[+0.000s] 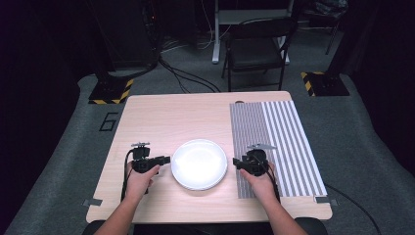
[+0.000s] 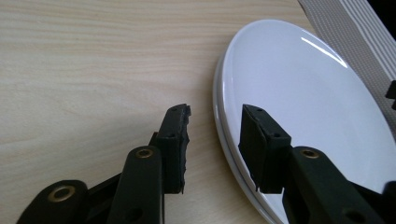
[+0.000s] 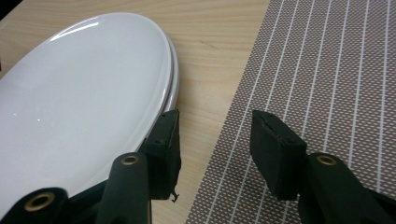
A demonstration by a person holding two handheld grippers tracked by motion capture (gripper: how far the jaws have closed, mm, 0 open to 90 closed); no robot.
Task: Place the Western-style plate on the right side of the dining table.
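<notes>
A stack of two white plates (image 1: 199,164) lies on the wooden table, between my two grippers. My left gripper (image 1: 166,160) is at the stack's left rim. In the left gripper view the plates (image 2: 303,93) have their rim between the jaws of the left gripper (image 2: 215,116): one jaw is over the wood, the other over the plate, with a gap on both sides. My right gripper (image 1: 236,161) is at the right rim. In the right gripper view one jaw of the right gripper (image 3: 215,119) is beside the plates (image 3: 79,93) and the other is over the placemat; it is open.
A striped grey and white placemat (image 1: 274,142) covers the right part of the table (image 1: 161,117). The same placemat (image 3: 327,70) lies under my right gripper. A dark chair (image 1: 257,49) stands beyond the far edge.
</notes>
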